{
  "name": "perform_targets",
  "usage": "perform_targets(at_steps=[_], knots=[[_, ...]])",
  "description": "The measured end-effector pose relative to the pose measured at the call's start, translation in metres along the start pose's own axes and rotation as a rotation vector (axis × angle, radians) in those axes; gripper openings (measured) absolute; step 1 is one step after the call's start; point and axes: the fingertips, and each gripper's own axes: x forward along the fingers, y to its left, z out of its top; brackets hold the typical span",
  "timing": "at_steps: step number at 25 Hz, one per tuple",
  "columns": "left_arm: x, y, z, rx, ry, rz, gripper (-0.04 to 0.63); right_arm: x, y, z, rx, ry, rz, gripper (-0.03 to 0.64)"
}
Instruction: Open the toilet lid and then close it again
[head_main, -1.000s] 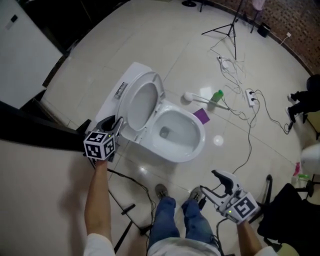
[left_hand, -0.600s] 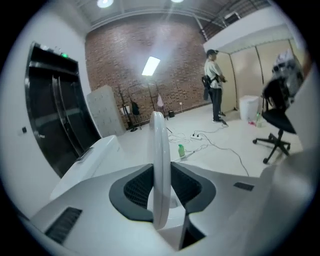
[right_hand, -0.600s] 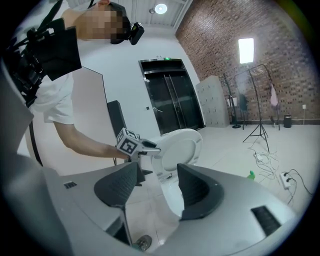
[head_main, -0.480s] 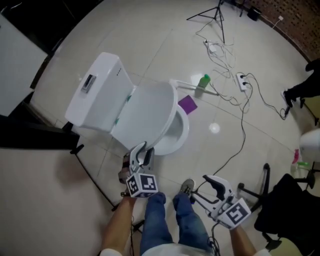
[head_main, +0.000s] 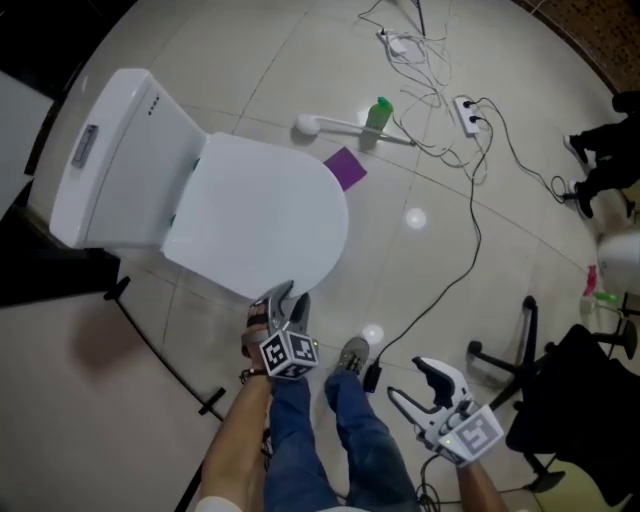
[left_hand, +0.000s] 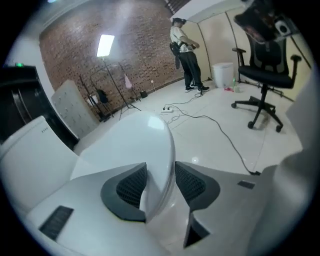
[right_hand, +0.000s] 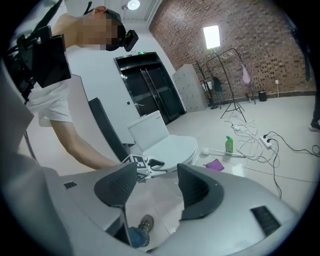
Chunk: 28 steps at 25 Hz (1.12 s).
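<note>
The head view shows the toilet lid (head_main: 255, 215) lying shut over the bowl in front of the tank (head_main: 105, 150). The left gripper (head_main: 288, 297) is at the lid's near rim, and the right gripper (head_main: 412, 382) is well apart from it, beside the person's legs (head_main: 330, 440). In the left gripper view the lid's edge sits between the jaws, which have just been opening, and a gap shows beside one of the pads (left_hand: 192, 182). In the right gripper view the jaws are spread wide and empty, with the shut lid beyond.
</note>
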Motion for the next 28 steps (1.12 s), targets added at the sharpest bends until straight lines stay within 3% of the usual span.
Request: perform_targets(at_steps=[5, 9, 12, 16, 21, 25, 28], knots=[[0.034, -0.020, -0.021, -0.095, 0.119, -0.199, 0.176, 0.002, 0.000, -0.012, -0.001, -0.003, 0.011, 0.264], [0.037, -0.023, -0.024, -0.126, 0.121, -0.259, 0.176, 0.007, 0.002, -0.014, -0.004, 0.002, 0.012, 0.264], [0.022, -0.026, -0.011, -0.228, 0.096, -0.314, 0.176, 0.007, 0.006, 0.000, -0.034, -0.009, 0.012, 0.264], [-0.052, 0.003, 0.040, -0.353, -0.081, -0.241, 0.176, 0.003, 0.014, 0.041, -0.124, -0.027, -0.006, 0.264], [-0.202, 0.078, 0.112, -0.529, -0.296, -0.199, 0.176, -0.020, 0.019, 0.136, -0.220, -0.104, -0.085, 0.264], [-0.308, 0.144, 0.149, -0.502, -0.411, -0.180, 0.176, -0.039, 0.047, 0.208, -0.286, -0.180, -0.120, 0.264], [-0.376, 0.187, 0.191, -0.511, -0.557, -0.174, 0.176, -0.051, 0.071, 0.263, -0.358, -0.250, -0.130, 0.264]])
